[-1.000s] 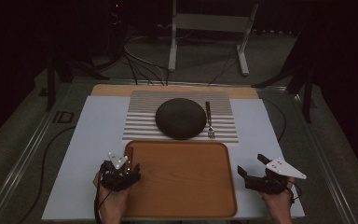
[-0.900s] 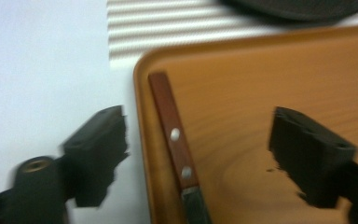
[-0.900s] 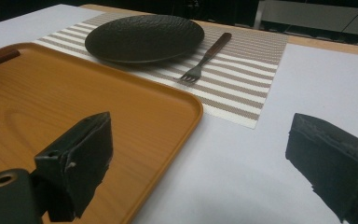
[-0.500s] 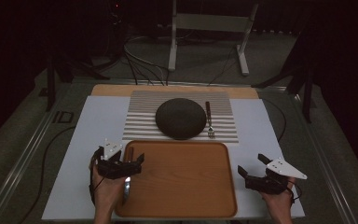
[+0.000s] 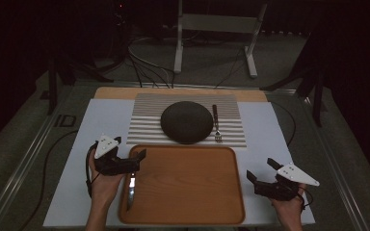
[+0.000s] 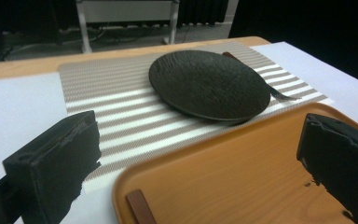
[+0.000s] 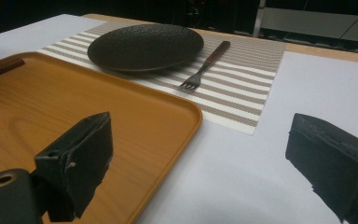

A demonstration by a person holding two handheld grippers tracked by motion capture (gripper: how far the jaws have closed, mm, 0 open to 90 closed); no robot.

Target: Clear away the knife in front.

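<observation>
Just beneath and behind the left gripper (image 5: 130, 147): the knife (image 5: 131, 190), flat inside the tray (image 5: 183, 148), hard against its left edge, long axis parallel to that edge, brown handle toward the tray's far left corner, blade toward the near one. Left jaws just been opening, now wide apart, nothing between them, knife free below. Right gripper (image 5: 261, 168) off the tray's right edge, well apart from the knife, jaws likewise spread on nothing. So nearer by far: the left hand. Probably next: the fork (image 5: 217, 124), beside the plate (image 5: 187, 121) on the striped placemat (image 5: 147, 122) past the tray's far edge. Counted: one knife, one fork, one plate, one tray, one placemat, two grippers
</observation>
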